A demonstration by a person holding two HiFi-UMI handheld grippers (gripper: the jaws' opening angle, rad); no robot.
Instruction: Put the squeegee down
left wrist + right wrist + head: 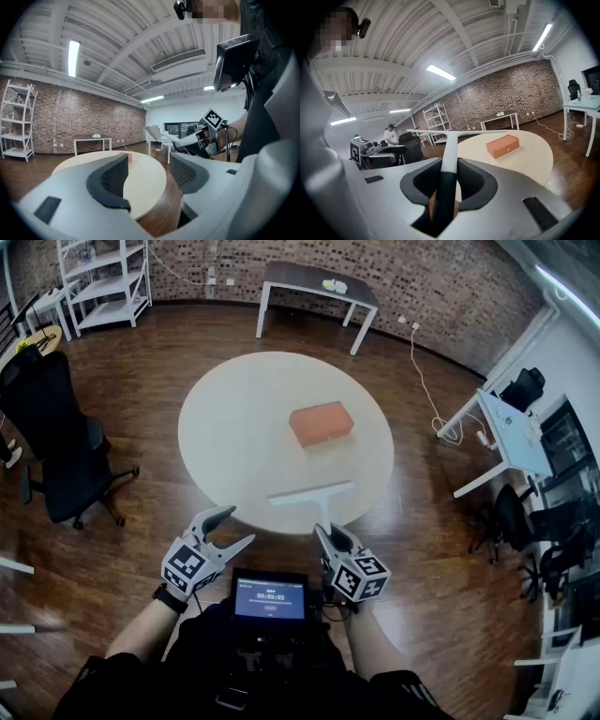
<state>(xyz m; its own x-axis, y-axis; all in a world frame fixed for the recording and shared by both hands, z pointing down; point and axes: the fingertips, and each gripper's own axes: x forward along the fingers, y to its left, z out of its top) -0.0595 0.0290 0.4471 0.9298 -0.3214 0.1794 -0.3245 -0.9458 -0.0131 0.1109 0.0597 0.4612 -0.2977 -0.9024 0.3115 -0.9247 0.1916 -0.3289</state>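
A white T-shaped squeegee (314,493) with a dark handle hangs over the near edge of the round table (234,437). My right gripper (330,536) is shut on its handle, below the blade. In the right gripper view the squeegee (449,152) rises from between the jaws, its blade level above the table. My left gripper (225,531) is open and holds nothing, off the table's near left edge. From the left gripper view my left gripper (147,176) points across the table edge, and the right gripper (199,138) shows at the right.
An orange box (321,423) lies on the table, right of centre. A black office chair (56,451) stands at the left. A white desk (317,287) and shelves (103,282) line the brick wall at the back. More desks and chairs (511,437) are at the right.
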